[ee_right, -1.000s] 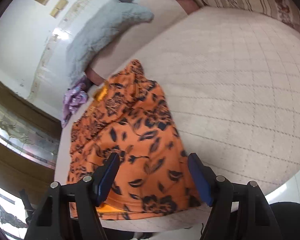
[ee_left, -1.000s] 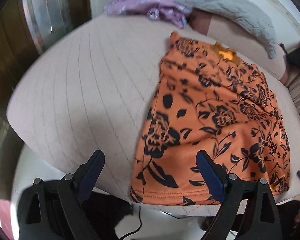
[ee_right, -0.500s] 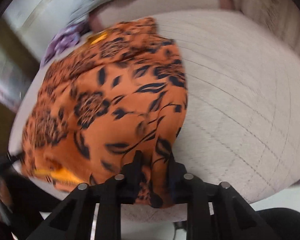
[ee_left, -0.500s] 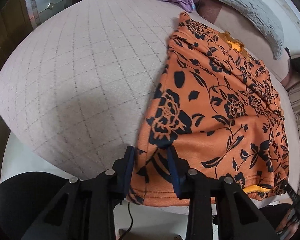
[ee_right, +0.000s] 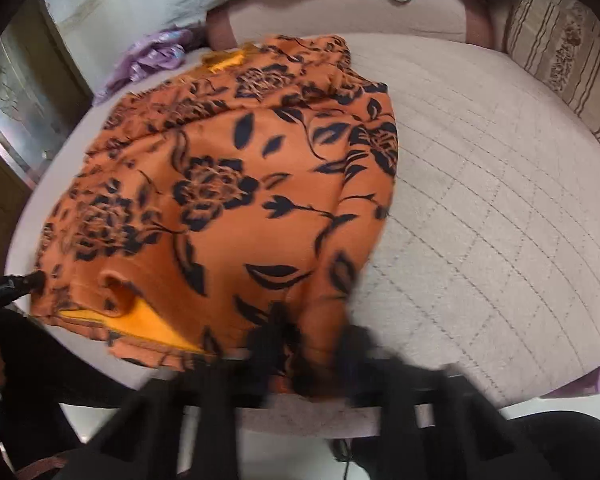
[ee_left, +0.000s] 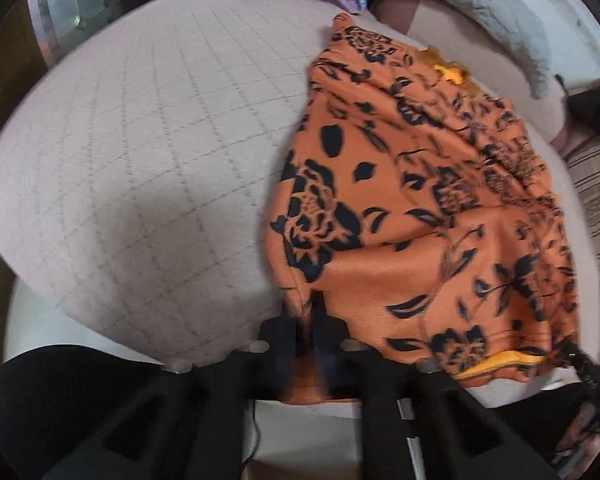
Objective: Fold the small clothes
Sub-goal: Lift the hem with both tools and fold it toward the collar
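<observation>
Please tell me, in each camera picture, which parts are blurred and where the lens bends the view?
Left wrist view: the left gripper and the near hem of the orange garment are smeared by motion; the bed bulges like a dome, its quilt lines curved. Right wrist view: the right gripper is blurred most; the striped cushion bends near the rim.
</observation>
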